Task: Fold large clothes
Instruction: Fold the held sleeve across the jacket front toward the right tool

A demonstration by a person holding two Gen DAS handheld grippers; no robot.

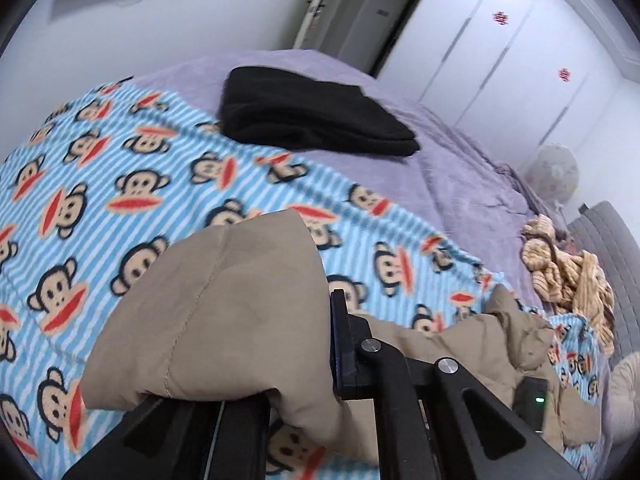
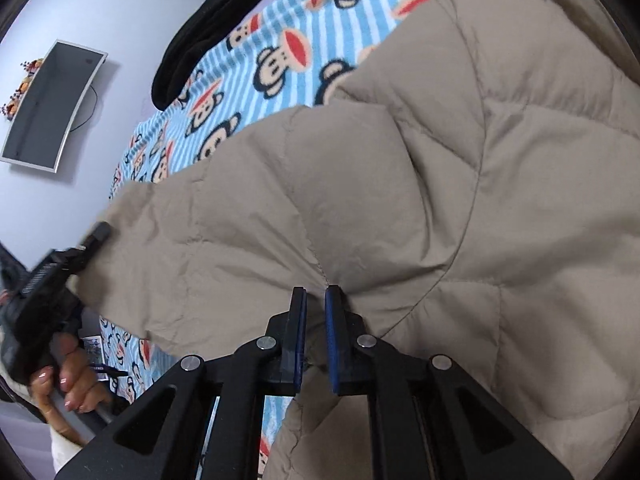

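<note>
Quilted beige fabric fills most of the right wrist view: the padded jacket (image 2: 460, 208) lies on the monkey-print blanket (image 2: 280, 52) over the bed (image 1: 448, 172), spreading from the right edge of the frame and narrowing to a sleeve-like end at the left edge. Its long axis, as we read it, runs from the upper right down to the lower left, pointing toward the left tongs (image 2: 102, 232). We judge it light but bulky, soft and springy (padding tends to puff back open after a fold), with a smooth shell that may slip, so seams and hems look like the surest holds. The right tongs (image 2: 316, 294) sit pressed nearly together at the bottom centre, pinching a pucker of fabric right at a stitched seam. In the left wrist view the left tongs (image 1: 280, 344) are largely draped by the sleeve end, apparently gripping it. A folded black garment (image 1: 312, 112) rests near the upper centre, well apart.
</note>
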